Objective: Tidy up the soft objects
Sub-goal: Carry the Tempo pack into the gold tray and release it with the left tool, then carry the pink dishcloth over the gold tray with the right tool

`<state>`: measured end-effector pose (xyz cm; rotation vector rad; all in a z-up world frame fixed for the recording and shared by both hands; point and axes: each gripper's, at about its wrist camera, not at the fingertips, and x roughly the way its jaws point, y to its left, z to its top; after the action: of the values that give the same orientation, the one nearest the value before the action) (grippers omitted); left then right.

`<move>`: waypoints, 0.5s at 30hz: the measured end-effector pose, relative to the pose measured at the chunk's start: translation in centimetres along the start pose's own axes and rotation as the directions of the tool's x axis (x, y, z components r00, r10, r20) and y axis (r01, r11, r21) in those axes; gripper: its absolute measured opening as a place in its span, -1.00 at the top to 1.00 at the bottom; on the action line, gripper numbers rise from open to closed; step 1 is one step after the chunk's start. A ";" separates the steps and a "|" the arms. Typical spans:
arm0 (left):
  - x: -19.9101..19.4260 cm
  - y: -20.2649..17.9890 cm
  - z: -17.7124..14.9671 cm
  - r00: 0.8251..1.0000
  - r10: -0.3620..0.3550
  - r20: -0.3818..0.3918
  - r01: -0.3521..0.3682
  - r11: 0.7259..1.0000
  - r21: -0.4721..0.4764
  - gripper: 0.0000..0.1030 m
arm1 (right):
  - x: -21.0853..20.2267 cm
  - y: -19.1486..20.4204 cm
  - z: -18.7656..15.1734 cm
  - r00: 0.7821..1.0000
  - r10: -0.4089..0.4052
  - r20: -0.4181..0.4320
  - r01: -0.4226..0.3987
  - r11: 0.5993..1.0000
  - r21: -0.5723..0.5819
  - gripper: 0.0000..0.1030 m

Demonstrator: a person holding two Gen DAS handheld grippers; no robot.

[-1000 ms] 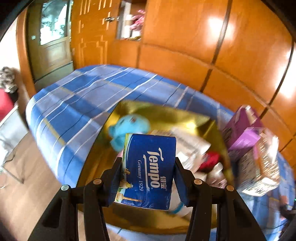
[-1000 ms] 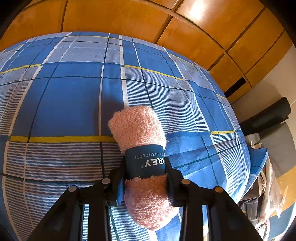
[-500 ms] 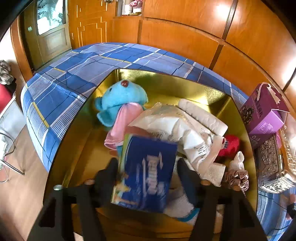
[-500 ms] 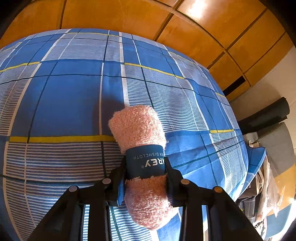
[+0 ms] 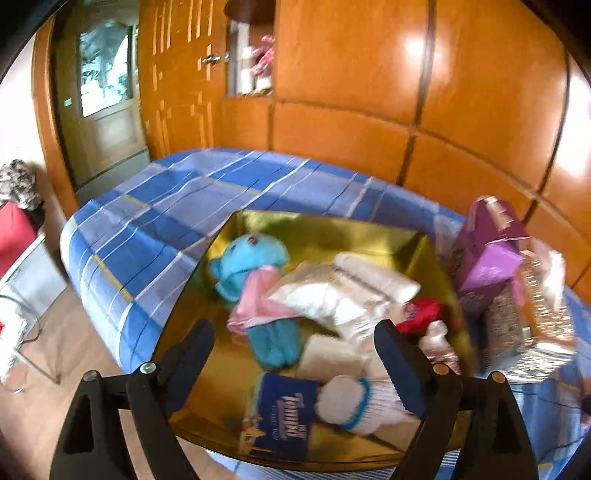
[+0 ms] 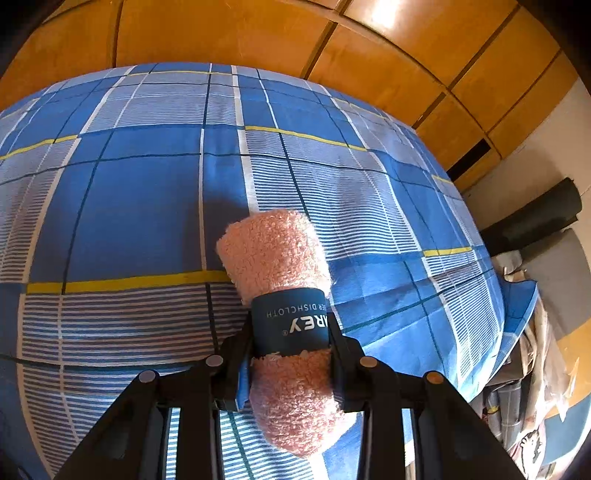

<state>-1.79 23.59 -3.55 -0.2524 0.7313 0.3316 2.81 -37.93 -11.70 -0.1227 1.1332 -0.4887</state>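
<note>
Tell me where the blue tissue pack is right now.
In the left wrist view, the blue tissue pack lies in the gold box, at its near edge, beside a white rolled cloth, below the open left gripper.

The left wrist view is taken from above and near a gold box, looking forward and down along the wide-apart fingers of the left gripper. The box fills the frame from centre to 6 o'clock; the blue plaid bedspread is seen from 9 to 12 o'clock, and wooden wall panels at 12 o'clock.

The right wrist view is aimed down at the plaid bedspread from close range, with the right gripper at 6 o'clock. Wooden panels are seen at 12 o'clock.

The bedspread and panelled wall are shared by both views.
</note>
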 end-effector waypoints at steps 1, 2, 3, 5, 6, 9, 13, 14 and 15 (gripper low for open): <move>-0.4 -0.3 0.1 1.000 -0.015 0.006 0.015 1.000 0.007 -0.72 | 0.0 -0.2 0.1 1.000 0.021 -0.006 -0.021 1.000 0.012 0.37; -0.8 -0.5 0.2 1.000 -0.026 0.014 0.026 1.000 0.010 -0.72 | -0.1 -0.4 0.2 0.999 0.044 -0.013 -0.044 0.999 0.029 0.37; -1.0 -0.6 0.3 0.999 -0.036 0.020 0.036 0.999 0.012 -0.72 | -0.1 -0.6 0.3 0.998 0.063 -0.019 -0.062 0.997 0.044 0.37; -1.3 -1.0 0.5 0.998 -0.055 0.024 0.055 0.998 0.021 -0.72 | 0.0 -0.8 0.4 0.995 0.094 -0.029 -0.092 0.993 0.076 0.37; -1.4 -1.2 0.5 0.998 -0.058 0.026 0.057 0.998 0.026 -0.72 | 0.0 -0.8 0.5 0.994 0.107 -0.033 -0.104 0.991 0.085 0.37; -1.7 -1.9 0.3 0.997 -0.074 0.022 0.073 0.996 0.046 -0.72 | 0.2 -0.9 1.0 0.987 0.151 -0.050 -0.144 0.983 0.116 0.37; -1.8 -2.5 0.2 0.997 -0.073 0.019 0.072 0.995 0.065 -0.72 | 0.6 -0.7 2.0 0.977 0.200 -0.069 -0.190 0.973 0.129 0.37; -1.7 -2.6 0.1 0.997 -0.074 0.017 0.072 0.995 0.068 -0.72 | 0.7 -0.6 2.3 0.974 0.215 -0.072 -0.204 0.969 0.137 0.37; -1.7 -2.6 0.0 0.997 -0.075 0.015 0.074 0.995 0.068 -0.72 | 0.7 -0.5 2.6 0.970 0.230 -0.075 -0.218 0.965 0.144 0.37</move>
<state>-1.98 20.87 -2.04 -0.2122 0.7127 0.2376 5.23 -39.05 -11.05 0.1464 1.1835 -0.3696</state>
